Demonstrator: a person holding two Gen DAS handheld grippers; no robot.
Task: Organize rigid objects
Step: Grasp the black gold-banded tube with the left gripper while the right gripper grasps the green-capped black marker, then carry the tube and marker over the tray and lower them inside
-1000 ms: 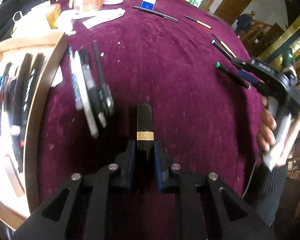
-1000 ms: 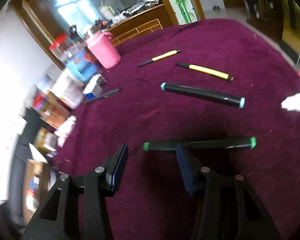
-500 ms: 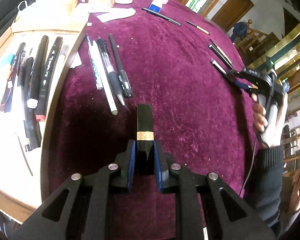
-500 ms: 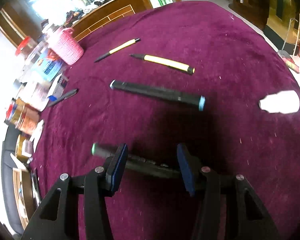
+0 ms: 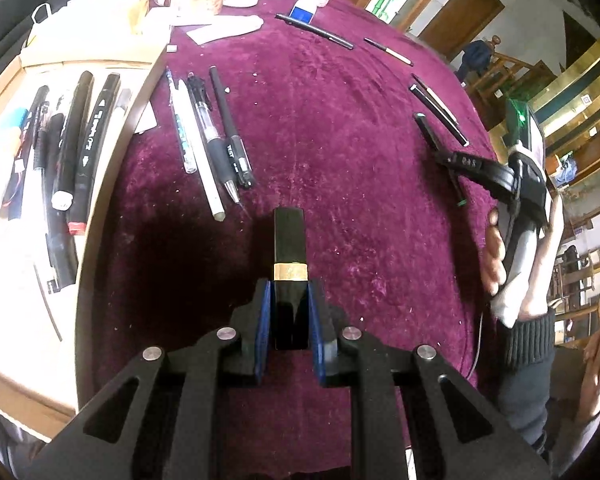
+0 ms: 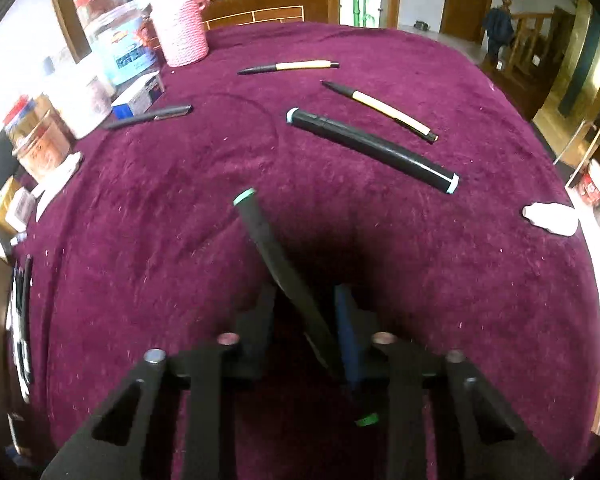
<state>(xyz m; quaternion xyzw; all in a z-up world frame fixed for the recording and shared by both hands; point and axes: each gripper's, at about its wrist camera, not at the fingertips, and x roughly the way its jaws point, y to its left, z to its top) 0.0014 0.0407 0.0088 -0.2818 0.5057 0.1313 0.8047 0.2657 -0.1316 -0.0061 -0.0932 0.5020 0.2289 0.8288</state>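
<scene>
Velvet tablecloth (maroon) — wood-panelled room

A plush, matt burgundy cloth with a velvety nap and pale lint covers the table. At the left edge sits a smooth pale wooden tray. Bottom centre, a glossy black case wears a shiny gold metal band. The green-capped marker looks like matt black plastic.
</scene>
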